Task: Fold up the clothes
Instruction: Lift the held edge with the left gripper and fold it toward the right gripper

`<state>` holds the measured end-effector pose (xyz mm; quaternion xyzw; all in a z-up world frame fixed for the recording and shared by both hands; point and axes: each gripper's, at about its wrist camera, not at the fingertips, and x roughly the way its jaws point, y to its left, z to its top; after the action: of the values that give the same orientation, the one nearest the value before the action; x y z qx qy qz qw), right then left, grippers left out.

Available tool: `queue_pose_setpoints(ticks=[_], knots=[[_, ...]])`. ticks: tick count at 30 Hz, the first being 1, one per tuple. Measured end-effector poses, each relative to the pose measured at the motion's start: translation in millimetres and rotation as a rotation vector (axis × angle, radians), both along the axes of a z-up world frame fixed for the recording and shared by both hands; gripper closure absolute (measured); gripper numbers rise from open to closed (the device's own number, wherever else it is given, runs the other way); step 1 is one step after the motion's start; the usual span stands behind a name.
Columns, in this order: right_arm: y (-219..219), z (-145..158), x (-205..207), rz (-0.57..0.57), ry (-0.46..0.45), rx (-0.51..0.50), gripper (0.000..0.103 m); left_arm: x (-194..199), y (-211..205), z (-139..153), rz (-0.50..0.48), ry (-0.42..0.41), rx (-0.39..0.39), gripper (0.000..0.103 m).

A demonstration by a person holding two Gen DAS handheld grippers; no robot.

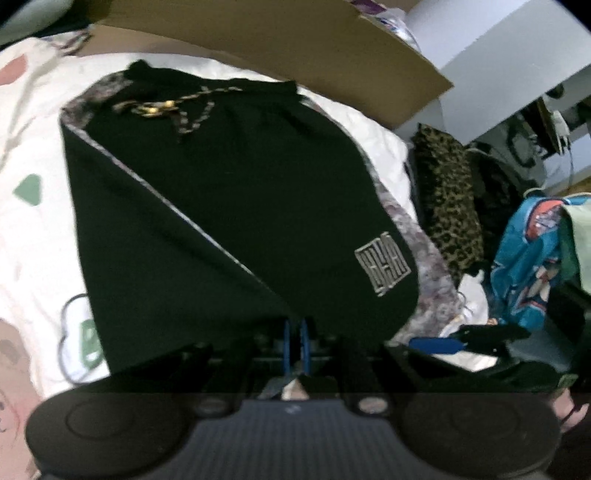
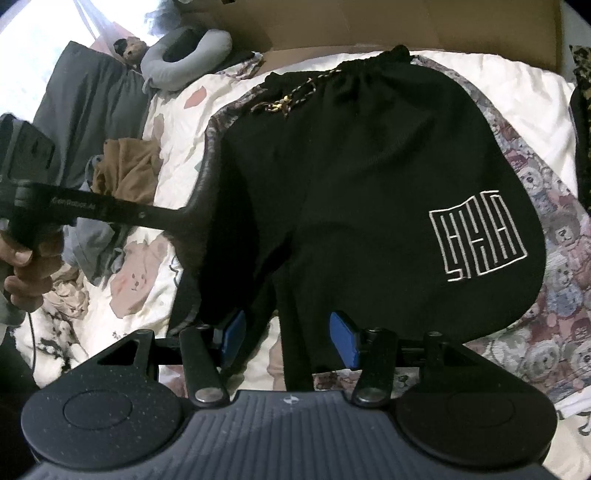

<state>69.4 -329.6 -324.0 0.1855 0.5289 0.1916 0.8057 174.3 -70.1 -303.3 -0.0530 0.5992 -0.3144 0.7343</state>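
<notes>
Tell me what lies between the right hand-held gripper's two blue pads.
In the right wrist view, the right hand-held gripper is open; between its pads lies a dark hem strip of the black shorts, with white bedding beside it.

White bear-print bed (image 2: 177,122), black shorts (image 2: 369,177), brown garment (image 2: 125,170) lying on it.

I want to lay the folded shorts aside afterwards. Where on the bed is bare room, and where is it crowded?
Bare quilt shows between the black shorts and the cardboard box. Another strip lies left of the shorts. It is crowded toward the brown garment, grey neck pillow and left gripper.
</notes>
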Motion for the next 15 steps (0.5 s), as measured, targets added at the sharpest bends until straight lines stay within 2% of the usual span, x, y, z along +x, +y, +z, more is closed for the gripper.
queue_pose_setpoints(ticks=[11,15], knots=[[-6,-19,6,-0.041,-0.015,0.042,0.045,8,-57,-21,-0.018,0.031,-0.075,0.096],[-11,-23,7,-0.071,-0.044,0.071,0.045,10,-72,-30,0.007,0.069,-0.105,0.096]])
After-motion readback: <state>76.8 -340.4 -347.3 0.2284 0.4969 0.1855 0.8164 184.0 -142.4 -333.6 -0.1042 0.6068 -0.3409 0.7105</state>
